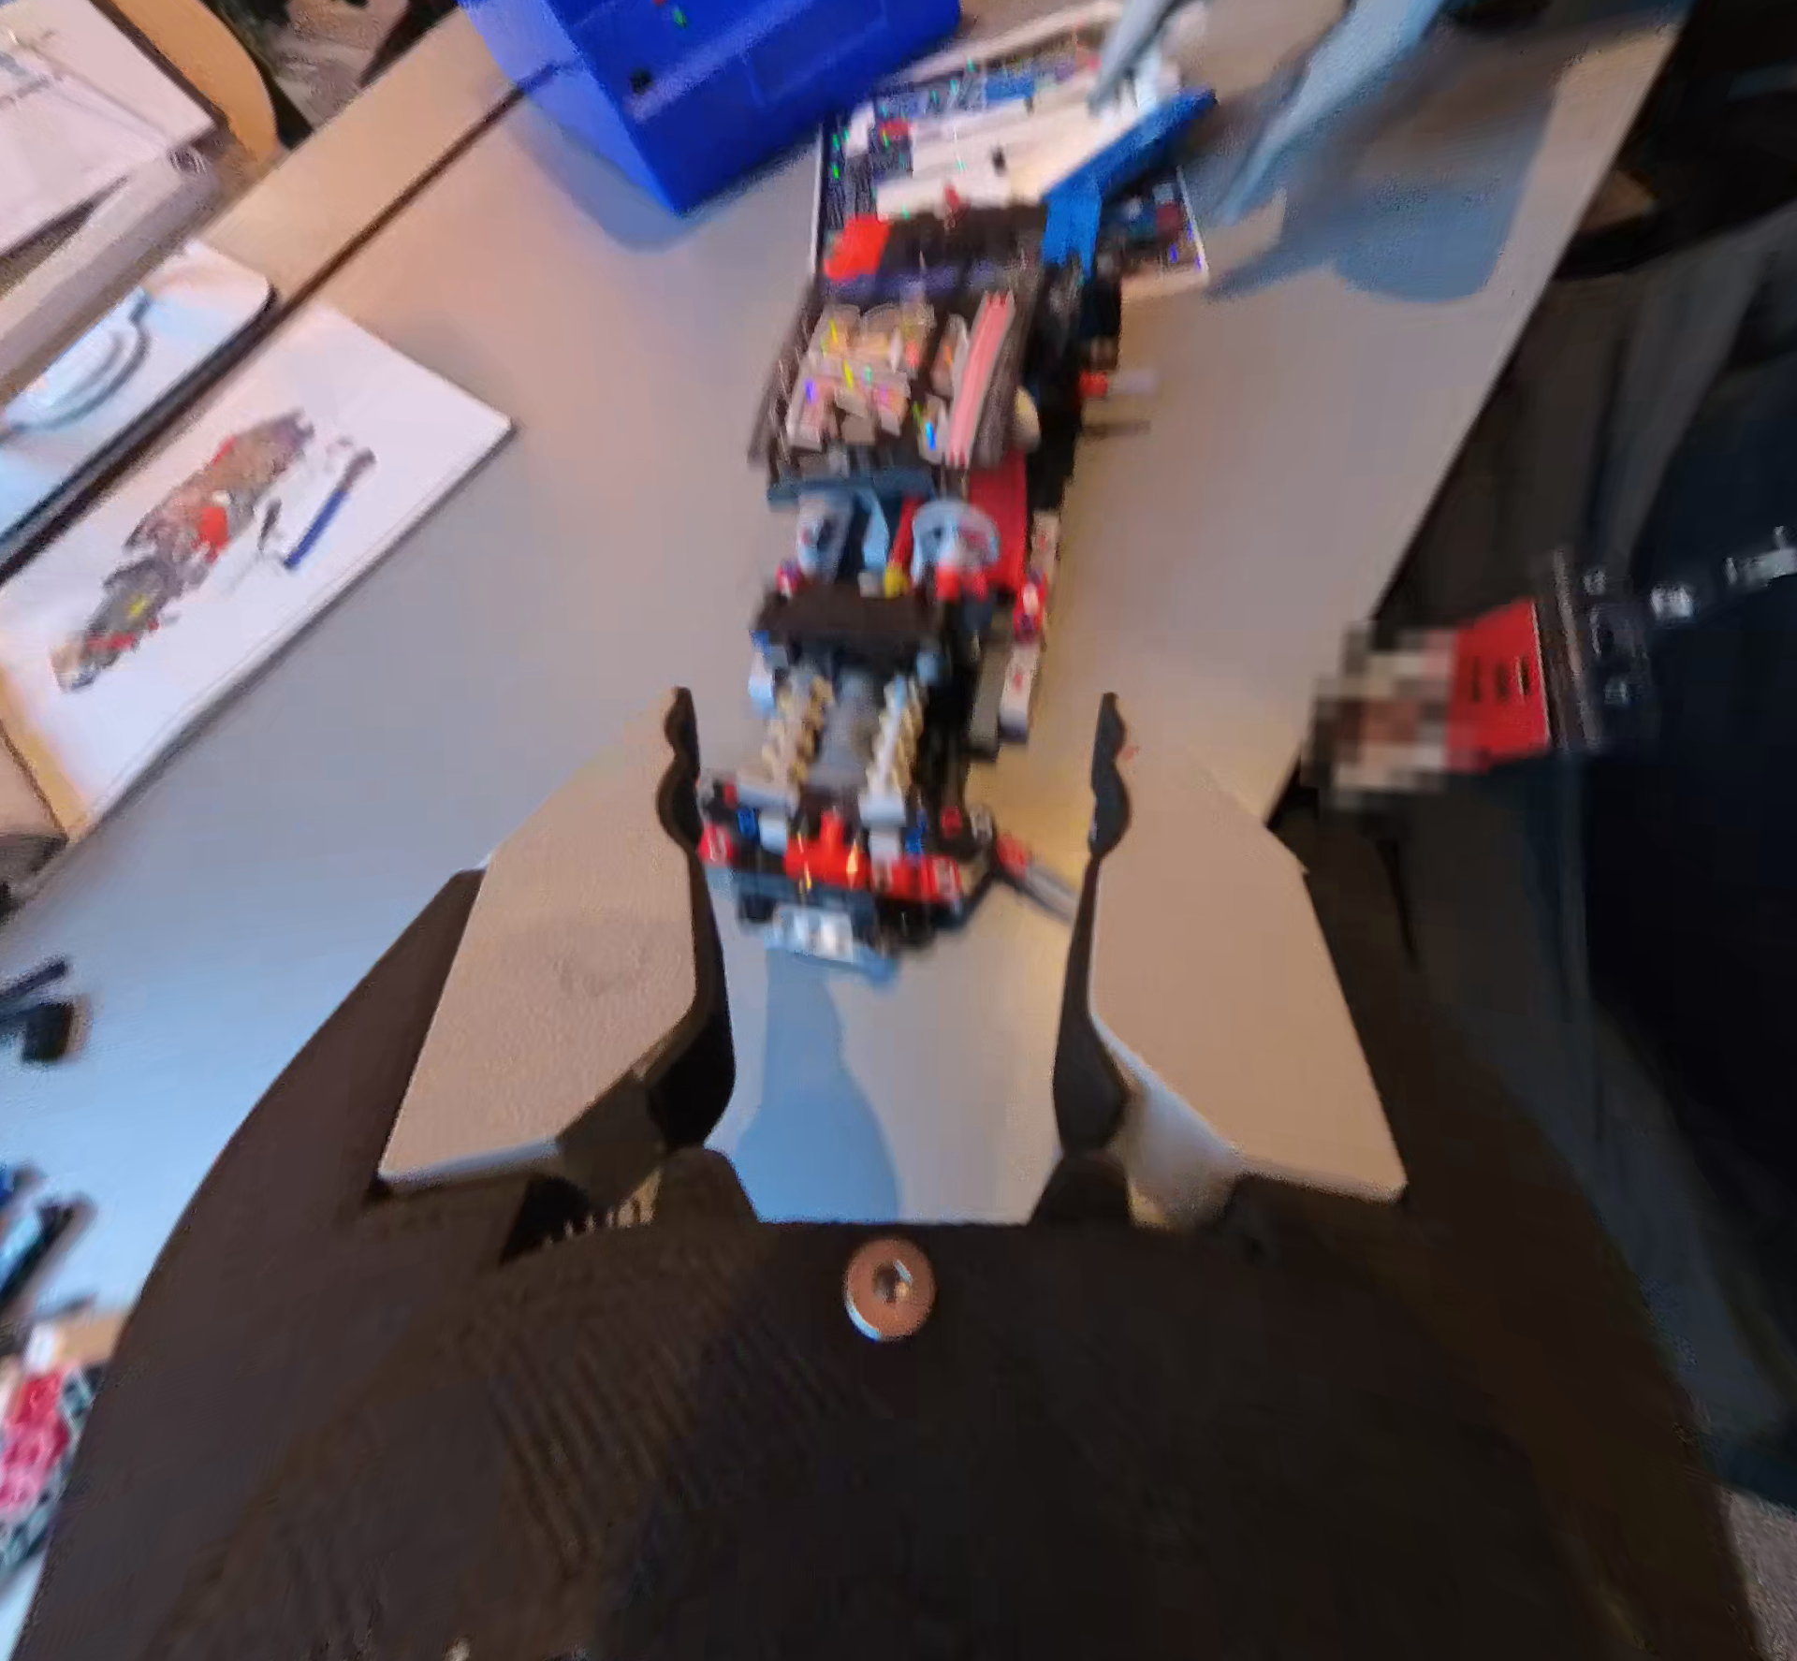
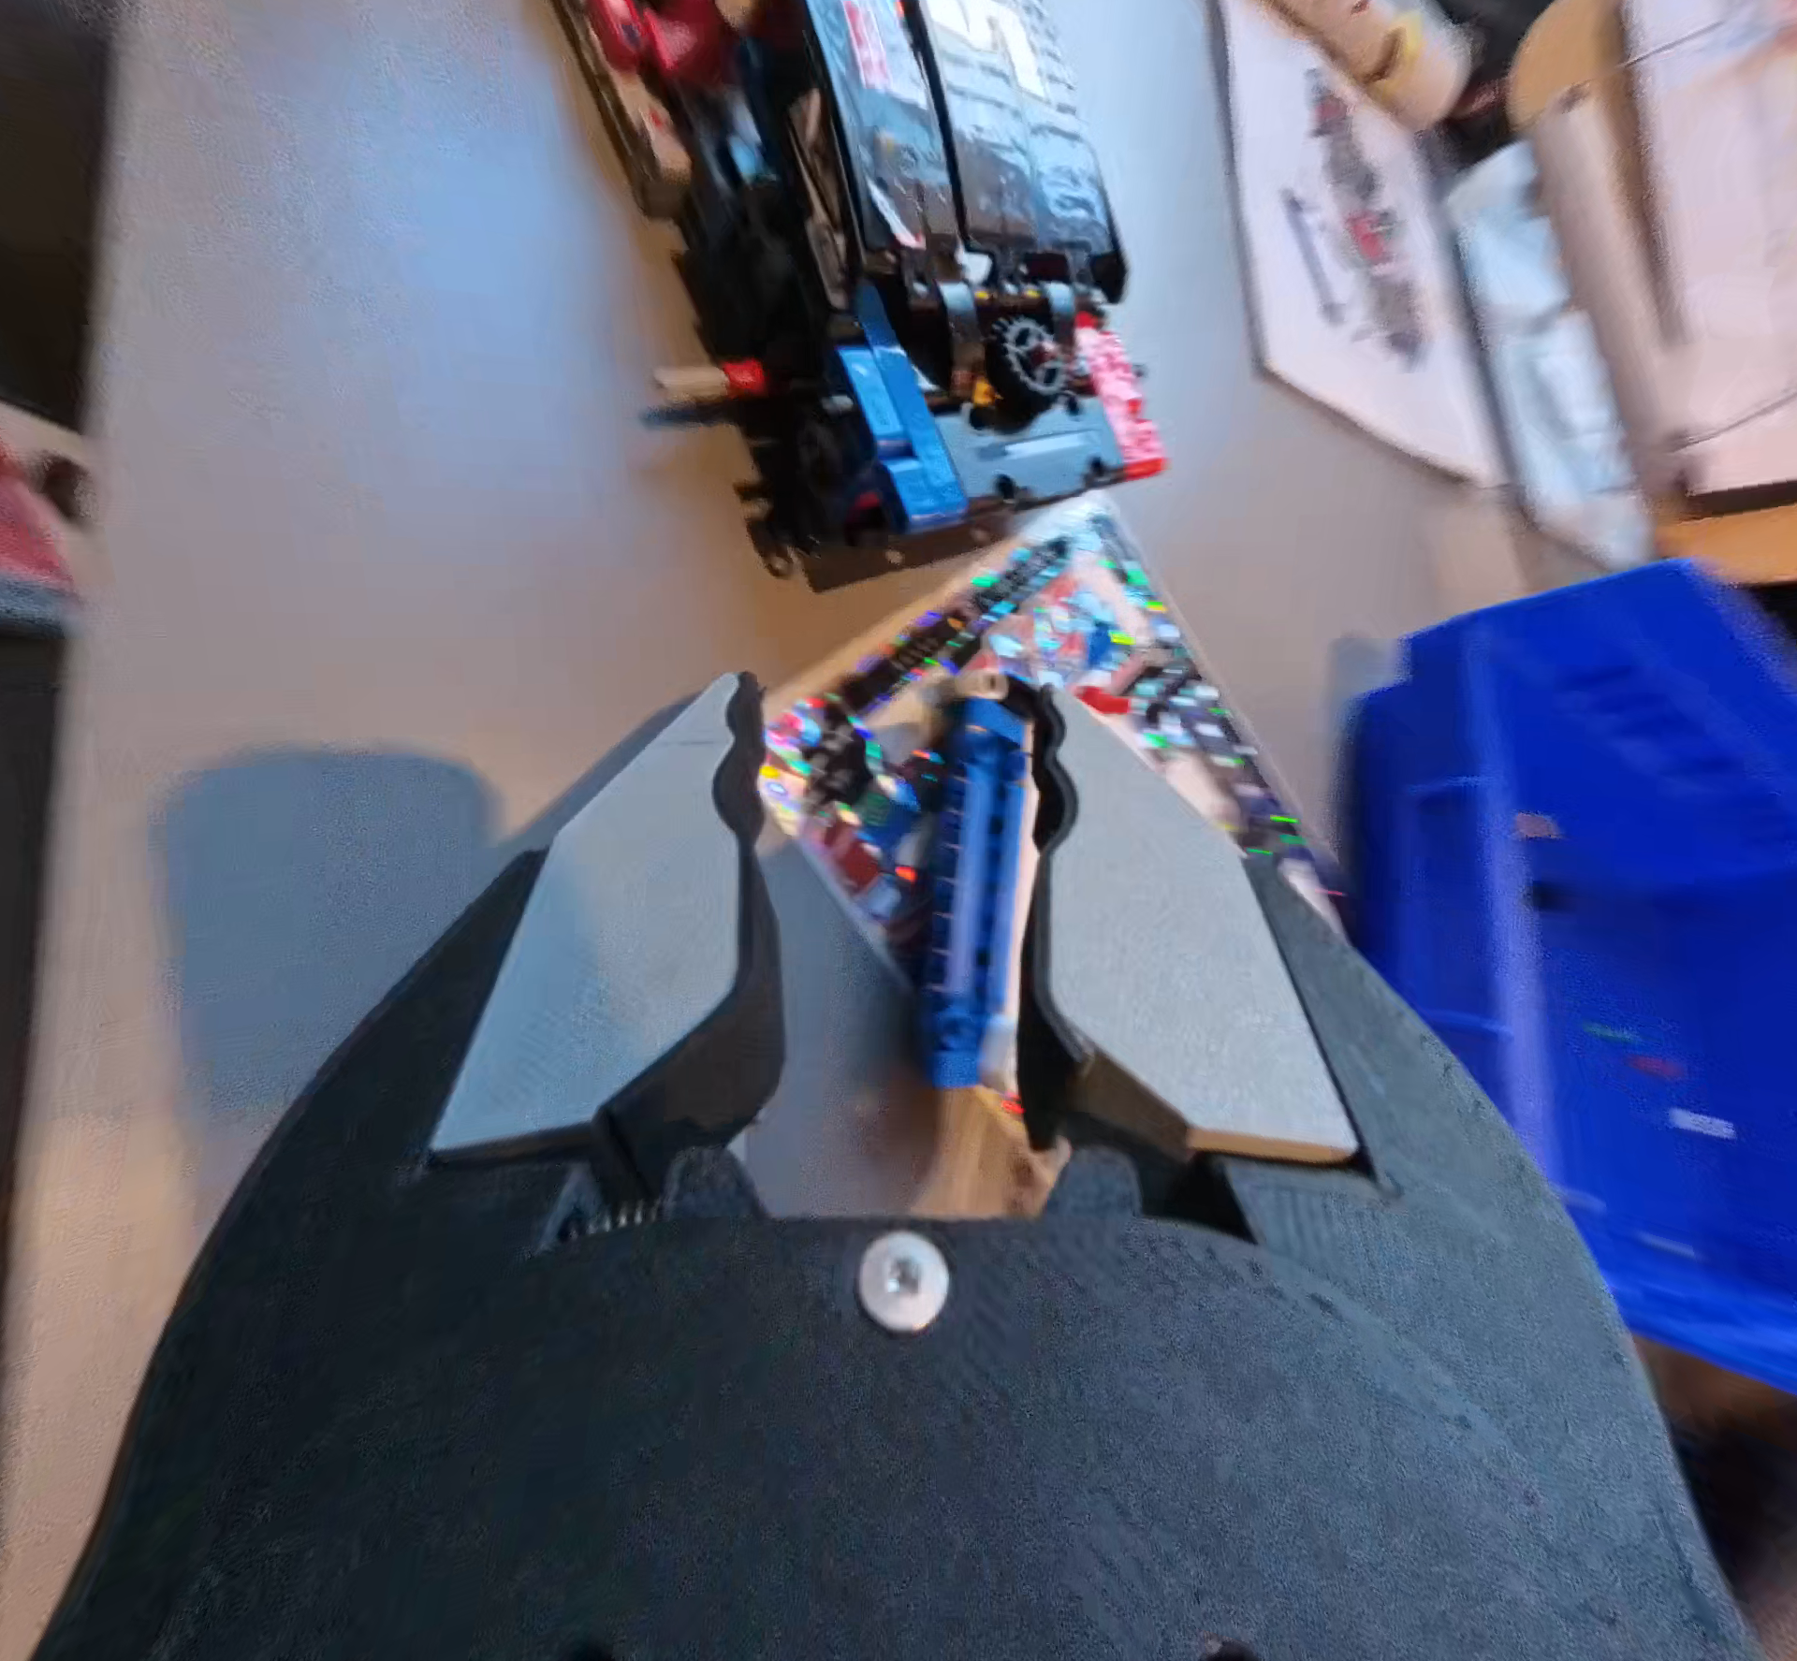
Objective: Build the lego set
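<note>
A long, partly built Lego car (image 1: 904, 545) in black, red and grey lies on the grey table. My left gripper (image 1: 895, 778) is open, and its fingertips stand on either side of the car's near end without closing on it. My right gripper (image 2: 893, 720) is open over a tray of loose parts (image 2: 846, 652). A long blue beam (image 2: 972, 895) lies between its fingers, against the right one. The car's far end (image 2: 924, 253) shows beyond it. In the left wrist view the right gripper's fingers (image 1: 1157, 10) hang over the tray (image 1: 1021, 39) and blue beam (image 1: 1128, 146).
A blue bin (image 1: 700, 10) stands at the back of the table, also in the right wrist view (image 2: 1556, 885). An open instruction booklet (image 1: 243, 525) lies to the left. The table edge (image 1: 1410, 496) runs close to the car's right side, with a person's dark clothing beyond. One gripper's finger ends stand about 25 centimetres off the other's.
</note>
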### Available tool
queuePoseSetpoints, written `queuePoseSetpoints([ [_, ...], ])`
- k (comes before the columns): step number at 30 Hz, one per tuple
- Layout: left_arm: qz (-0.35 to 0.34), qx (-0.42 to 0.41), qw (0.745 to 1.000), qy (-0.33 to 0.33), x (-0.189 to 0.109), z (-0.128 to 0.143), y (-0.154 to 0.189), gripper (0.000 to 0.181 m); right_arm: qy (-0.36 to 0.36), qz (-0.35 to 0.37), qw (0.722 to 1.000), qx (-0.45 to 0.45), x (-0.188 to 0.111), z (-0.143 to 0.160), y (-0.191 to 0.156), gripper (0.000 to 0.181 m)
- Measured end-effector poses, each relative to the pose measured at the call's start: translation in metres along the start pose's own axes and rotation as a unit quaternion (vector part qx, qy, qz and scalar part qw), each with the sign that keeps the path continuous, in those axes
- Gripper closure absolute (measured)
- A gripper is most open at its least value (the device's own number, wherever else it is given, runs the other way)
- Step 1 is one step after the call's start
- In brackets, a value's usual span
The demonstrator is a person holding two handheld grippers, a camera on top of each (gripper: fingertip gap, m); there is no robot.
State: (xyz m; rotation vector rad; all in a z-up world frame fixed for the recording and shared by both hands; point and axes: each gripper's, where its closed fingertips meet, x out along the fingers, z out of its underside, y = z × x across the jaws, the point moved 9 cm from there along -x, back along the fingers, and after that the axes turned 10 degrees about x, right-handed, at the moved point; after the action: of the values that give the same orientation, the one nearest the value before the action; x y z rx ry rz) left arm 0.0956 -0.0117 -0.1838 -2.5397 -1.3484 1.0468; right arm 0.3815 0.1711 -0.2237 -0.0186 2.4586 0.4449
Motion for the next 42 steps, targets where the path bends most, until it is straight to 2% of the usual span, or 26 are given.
queuePoseSetpoints([
  [2, 0.015, 0.0, 1.0, 0.002, 0.022, -0.031, -0.011, 0.103, 0.013, -0.045, 0.996, 0.071, 0.004, 0.0, 0.004, 0.139],
  [4, 0.057, 0.018, 0.998, -0.008, 0.047, -0.054, -0.021, 0.103, 0.007, -0.069, 0.993, 0.097, 0.011, 0.001, 0.008, 0.152],
  [7, 0.135, 0.045, 0.988, -0.052, 0.08, -0.066, -0.029, 0.134, -0.021, -0.09, 0.99, 0.109, 0.022, -0.004, 0.012, 0.153],
  [9, 0.172, 0.054, 0.979, -0.095, 0.087, -0.066, -0.03, 0.148, -0.036, -0.081, 0.991, 0.104, 0.03, -0.006, 0.015, 0.152],
  [12, 0.152, 0.062, 0.981, -0.104, 0.083, -0.063, -0.037, 0.181, -0.02, -0.076, 0.992, 0.098, 0.039, -0.012, 0.02, 0.159],
  [14, 0.146, 0.044, 0.982, -0.11, 0.086, -0.057, -0.042, 0.181, -0.016, -0.09, 0.991, 0.099, 0.045, -0.015, 0.022, 0.16],
  [16, 0.161, 0.003, 0.981, -0.112, 0.084, -0.054, -0.045, 0.181, -0.013, -0.085, 0.991, 0.099, 0.053, -0.017, 0.027, 0.168],
  [18, 0.16, -0.002, 0.98, -0.114, 0.079, -0.05, -0.046, 0.181, -0.012, -0.086, 0.992, 0.096, 0.061, -0.021, 0.032, 0.177],
  [22, 0.123, -0.018, 0.984, -0.127, 0.071, -0.041, -0.051, 0.181, -0.029, -0.076, 0.994, 0.075, 0.08, -0.036, 0.042, 0.177],
  [25, 0.101, -0.038, 0.988, -0.107, 0.07, -0.036, -0.052, 0.181, -0.054, -0.064, 0.994, 0.068, 0.087, -0.041, 0.052, 0.175],
  [29, 0.067, -0.041, 0.991, -0.107, 0.067, -0.037, -0.059, 0.181, -0.028, -0.078, 0.991, 0.108, 0.07, -0.037, 0.061, 0.168],
  [32, 0.073, -0.067, 0.994, -0.055, 0.054, -0.053, -0.061, 0.181, -0.033, -0.048, 0.988, 0.144, 0.044, -0.027, 0.072, 0.16],
  [34, 0.072, -0.047, 0.993, -0.082, 0.055, -0.054, -0.057, 0.181, -0.037, -0.024, 0.98, 0.191, 0.027, -0.02, 0.078, 0.16],
  [37, 0.074, -0.028, 0.987, -0.143, 0.071, -0.04, -0.047, 0.181, -0.043, 0.003, 0.965, 0.26, 0.006, -0.008, 0.083, 0.157],
  [38, 0.067, -0.038, 0.991, -0.112, 0.07, -0.044, -0.048, 0.181, -0.044, 0.019, 0.961, 0.273, 0.0, -0.004, 0.085, 0.155],
  [40, 0.074, -0.055, 0.988, -0.124, 0.069, -0.047, -0.049, 0.181, -0.048, 0.032, 0.955, 0.292, -0.007, 0.004, 0.086, 0.147],
  [42, 0.066, -0.065, 0.99, -0.108, 0.061, -0.056, -0.045, 0.181, -0.056, 0.021, 0.948, 0.312, -0.012, 0.011, 0.083, 0.145],
])
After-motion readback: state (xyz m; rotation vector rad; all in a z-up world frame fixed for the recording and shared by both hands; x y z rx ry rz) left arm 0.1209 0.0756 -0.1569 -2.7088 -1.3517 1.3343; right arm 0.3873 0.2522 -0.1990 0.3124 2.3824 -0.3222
